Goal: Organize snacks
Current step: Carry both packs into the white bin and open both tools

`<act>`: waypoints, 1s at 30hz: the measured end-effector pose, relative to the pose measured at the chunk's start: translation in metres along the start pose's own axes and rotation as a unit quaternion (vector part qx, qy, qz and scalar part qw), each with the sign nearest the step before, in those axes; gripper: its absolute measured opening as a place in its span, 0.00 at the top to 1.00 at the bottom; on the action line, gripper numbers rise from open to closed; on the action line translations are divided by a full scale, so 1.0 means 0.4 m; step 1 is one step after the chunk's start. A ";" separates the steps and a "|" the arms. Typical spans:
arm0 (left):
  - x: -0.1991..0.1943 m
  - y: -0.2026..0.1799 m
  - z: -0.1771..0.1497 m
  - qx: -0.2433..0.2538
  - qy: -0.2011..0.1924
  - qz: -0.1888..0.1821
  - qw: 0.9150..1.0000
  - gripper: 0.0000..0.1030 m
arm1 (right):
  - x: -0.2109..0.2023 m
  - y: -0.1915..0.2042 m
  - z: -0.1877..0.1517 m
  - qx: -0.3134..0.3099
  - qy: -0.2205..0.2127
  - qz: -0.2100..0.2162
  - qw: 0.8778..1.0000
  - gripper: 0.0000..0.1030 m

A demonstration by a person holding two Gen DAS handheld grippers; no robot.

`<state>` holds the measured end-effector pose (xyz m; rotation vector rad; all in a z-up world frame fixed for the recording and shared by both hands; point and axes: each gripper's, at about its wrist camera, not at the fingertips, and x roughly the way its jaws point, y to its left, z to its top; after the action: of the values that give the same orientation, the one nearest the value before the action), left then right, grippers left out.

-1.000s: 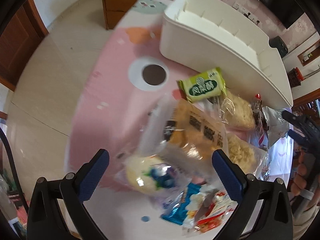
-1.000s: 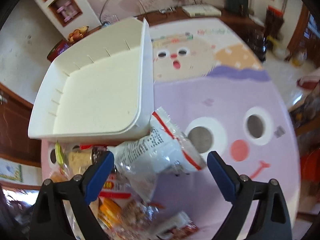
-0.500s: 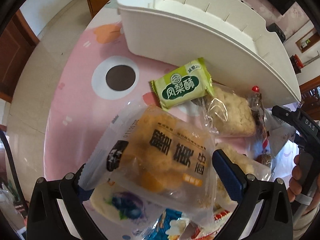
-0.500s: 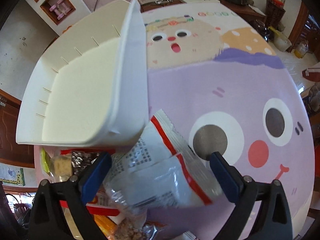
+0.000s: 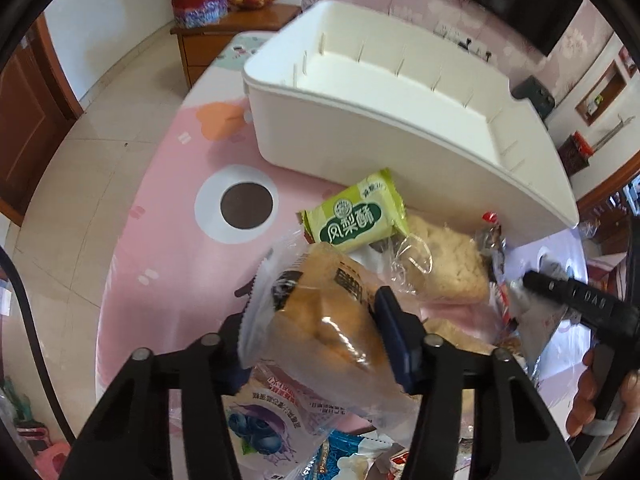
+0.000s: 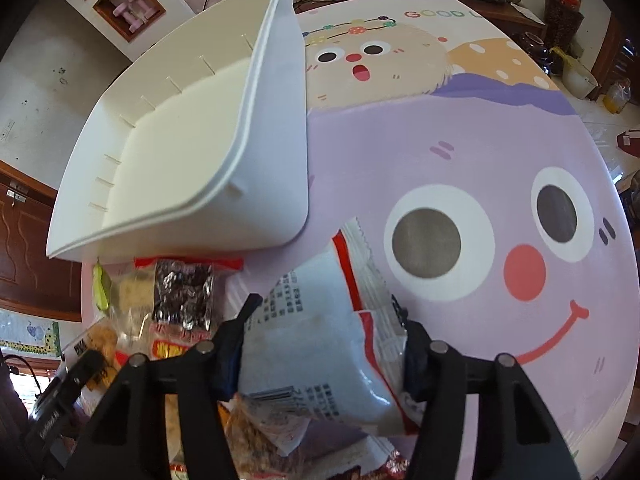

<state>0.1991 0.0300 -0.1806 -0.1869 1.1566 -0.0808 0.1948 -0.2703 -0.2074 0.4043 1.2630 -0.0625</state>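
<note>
A clear packet of golden bread sits between the blue pads of my left gripper. Its jaws are closing and the pads press on both sides of the packet. In the right wrist view a white bag with red stripes is pinched by my right gripper, whose jaws are also closing. An empty white bin stands just behind the snack pile, its corner close to the white bag. Part of the right gripper's body shows at the right of the left wrist view.
Loose snacks lie around: a green packet, a crumbly pastry in clear wrap, a blueberry packet, a dark packet. The cartoon tablecloth spreads right of the bin. A hand holds the right gripper.
Both grippers went from wide open to closed in on their packets. The left one slid over the bread packet; the right one came down onto the white bag.
</note>
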 end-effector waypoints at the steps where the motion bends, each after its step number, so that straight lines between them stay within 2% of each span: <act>1: -0.016 0.005 -0.003 -0.002 -0.008 -0.003 1.000 0.58 | -0.003 0.001 -0.003 0.001 -0.002 -0.001 1.000 0.46; 2: -0.038 0.010 -0.009 -0.001 -0.019 -0.004 1.000 0.59 | -0.012 -0.002 -0.011 0.000 -0.005 0.000 1.000 0.47; 4: -0.059 0.002 -0.009 0.005 -0.034 0.000 0.999 0.73 | -0.028 0.001 -0.020 -0.002 -0.013 0.000 1.000 0.48; 5: -0.081 0.014 -0.016 0.004 -0.042 -0.008 0.999 0.74 | -0.043 0.000 -0.027 -0.003 -0.017 0.000 1.000 0.48; 9: -0.125 -0.006 -0.021 0.024 -0.062 0.009 0.998 0.77 | -0.101 0.012 -0.039 -0.010 -0.043 0.005 0.999 0.49; 17: -0.210 -0.019 -0.042 0.040 -0.087 0.006 0.995 0.78 | -0.233 0.054 -0.057 -0.043 -0.099 0.018 0.994 0.49; 24: -0.349 -0.088 0.025 0.085 -0.144 0.012 0.986 0.78 | -0.333 0.140 -0.044 -0.084 -0.135 0.047 0.986 0.49; 28: -0.412 -0.127 0.099 0.102 -0.182 0.020 0.978 0.78 | -0.381 0.203 0.007 -0.108 -0.156 0.054 0.980 0.49; 30: -0.434 -0.151 0.143 0.112 -0.209 0.031 0.971 0.77 | -0.392 0.226 0.032 -0.115 -0.165 0.052 0.978 0.49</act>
<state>0.1836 0.0045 0.0095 0.0348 0.7244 -0.1097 0.1818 -0.2178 -0.0343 0.2474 0.9078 0.1021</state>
